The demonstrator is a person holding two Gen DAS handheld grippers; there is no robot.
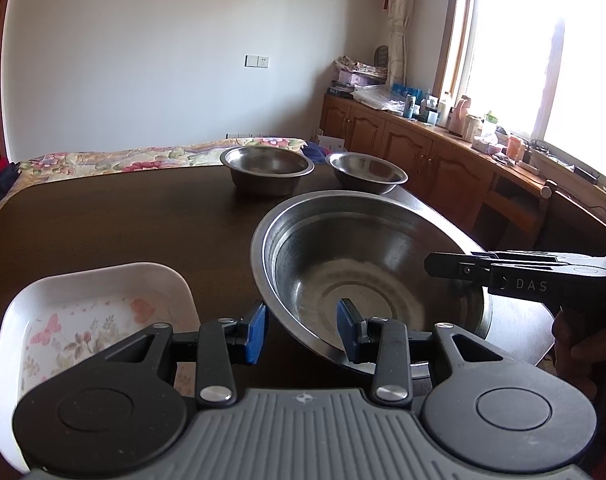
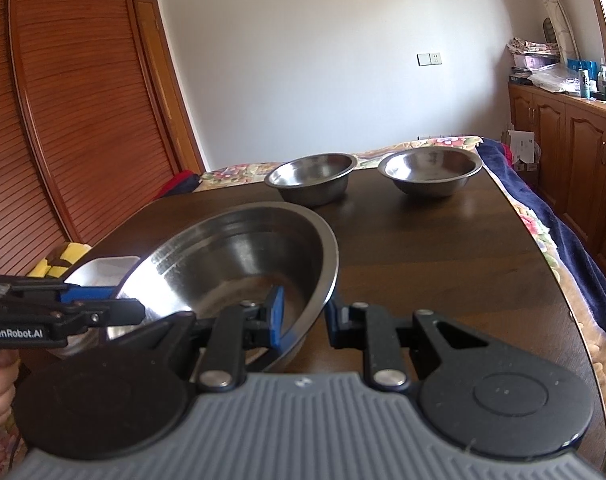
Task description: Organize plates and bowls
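Observation:
A large steel bowl [image 1: 367,264] [image 2: 231,256] sits tilted over the dark wooden table [image 1: 123,220]. My left gripper [image 1: 303,330] straddles its near-left rim, one blue pad outside and one inside, shut on the wall. My right gripper [image 2: 305,316] is shut on the opposite rim, and its closed fingers show from the side in the left wrist view. Two smaller steel bowls [image 1: 267,168] [image 1: 367,172] stand side by side at the table's far edge. A white rectangular dish with a floral print [image 1: 83,320] lies left of the large bowl.
Beyond the table is a bed with a floral cover [image 1: 123,158]. Wooden cabinets [image 1: 423,152] crowded with bottles and boxes run under the window on the right. A slatted wooden wardrobe [image 2: 63,120] stands at the left. A hand [image 1: 575,344] holds the right gripper.

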